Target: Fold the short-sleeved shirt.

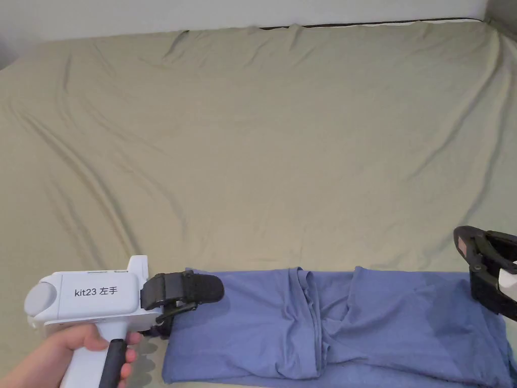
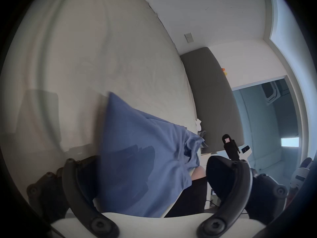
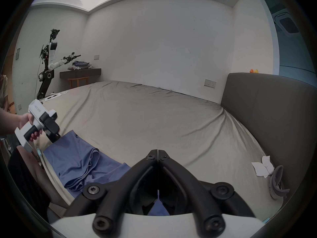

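Blue shirt lies half-folded along the bed's near edge, left tongs spread open around one end, right tongs closed, apparently pinching cloth, probably readying another fold.

Soft blue cloth shirt on a matt, creased cloth sheet.
Left gripper: smooth white plastic body, matt black jaws; headboard looks like grey matt fabric.
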`<state>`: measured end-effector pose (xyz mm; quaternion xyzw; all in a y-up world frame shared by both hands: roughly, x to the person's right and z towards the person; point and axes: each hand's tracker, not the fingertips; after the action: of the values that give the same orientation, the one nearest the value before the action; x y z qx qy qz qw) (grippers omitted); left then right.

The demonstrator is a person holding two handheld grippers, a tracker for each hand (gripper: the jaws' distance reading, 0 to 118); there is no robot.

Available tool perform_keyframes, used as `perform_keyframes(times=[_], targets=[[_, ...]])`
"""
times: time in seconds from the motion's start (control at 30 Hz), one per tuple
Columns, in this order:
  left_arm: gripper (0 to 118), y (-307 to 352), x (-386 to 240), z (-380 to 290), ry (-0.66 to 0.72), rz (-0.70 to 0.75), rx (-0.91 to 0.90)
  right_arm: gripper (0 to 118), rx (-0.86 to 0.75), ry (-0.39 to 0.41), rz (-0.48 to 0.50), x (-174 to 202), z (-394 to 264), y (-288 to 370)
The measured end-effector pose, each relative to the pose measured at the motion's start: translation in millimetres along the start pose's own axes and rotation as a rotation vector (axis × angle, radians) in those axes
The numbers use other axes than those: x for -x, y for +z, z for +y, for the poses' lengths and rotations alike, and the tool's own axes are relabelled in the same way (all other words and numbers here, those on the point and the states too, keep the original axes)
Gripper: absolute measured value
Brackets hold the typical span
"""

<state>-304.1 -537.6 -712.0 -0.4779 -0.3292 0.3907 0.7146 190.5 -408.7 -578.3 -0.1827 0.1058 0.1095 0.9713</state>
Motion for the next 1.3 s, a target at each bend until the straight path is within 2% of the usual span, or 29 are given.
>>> perform_keyframes(times=[0.03, 0.1, 0.13, 0.17, 0.2, 0.23, 0.27, 0.33, 0.37, 0.53, 0.63, 0.77, 0.9, 1.0, 1.13, 1.3], targets=[[112, -6.2, -2.8, -0.3, -0.026, -0.036, -0.010, 0, 0.001, 0.002, 0.004, 1.2, -0.2, 0.2], [111, -16.7, -9.7, 7.4, -0.070, -0.019, 0.014, 0, 0.001, 0.019, 0.003, 3.3, -1.7, 2.5], [105, -17.6, -11.3, 10.8, -0.076, -0.013, 0.028, 0, 0.001, 0.026, -0.003, 3.2, -2.0, 3.6], [72, -17.4, -14.2, 13.0, -0.083, 0.005, 0.042, 0, 0.005, 0.023, -0.002, 2.3, -2.8, 4.7], [22, -16.3, -17.8, 13.9, -0.110, 0.050, 0.050, 0, 0.006, 0.020, 0.000, 0.7, -3.8, 5.9], [9, -17.3, -19.2, 15.4, -0.134, 0.104, 0.047, 0, 0.007, 0.019, 0.001, -0.5, -4.8, 6.6], [9, -24.3, -17.5, 15.1, -0.151, 0.231, 0.049, 0, 0.010, 0.021, -0.002, -1.7, -5.7, 7.1], [9, -23.3, -19.4, 14.1, -0.078, 0.166, 0.093, 0, 0.013, 0.022, -0.010, -4.9, -6.9, 8.6], [9, -20.8, -22.6, 14.3, -0.091, 0.159, 0.076, 0, 0.015, 0.015, -0.014, -7.4, -7.5, 9.7], [9, -10.3, -48.9, 19.8, -0.104, 0.220, 0.061, 0, 0.007, -0.013, -0.034, -15.2, -7.5, 16.0], [9, 8.8, -73.4, 24.9, -0.048, 0.232, 0.044, 0, 0.002, -0.036, -0.036, -16.6, -6.7, 16.8], [9, 52.3, -99.2, 37.2, -0.115, 0.363, 0.012, 0, 0.003, -0.040, -0.027, -15.0, -7.7, 19.2], [9, 91.7, -78.8, 65.5, -0.074, 0.643, -0.006, 0, -0.011, -0.020, -0.016, -13.3, -5.8, 21.2], [9, 95.9, -103.3, 63.0, -0.064, 0.692, 0.017, 0, -0.025, -0.012, -0.011, -13.6, -3.6, 23.9], [9, 60.9, -175.8, 44.4, -0.093, 0.690, 0.019, 0, -0.037, -0.025, 0.005, -14.8, -2.2, 23.9], [9, -15.4, -247.0, 21.9, -0.288, 0.682, 0.099, 0, -0.050, -0.036, 0.017, -17.8, 0.3, 19.9]])
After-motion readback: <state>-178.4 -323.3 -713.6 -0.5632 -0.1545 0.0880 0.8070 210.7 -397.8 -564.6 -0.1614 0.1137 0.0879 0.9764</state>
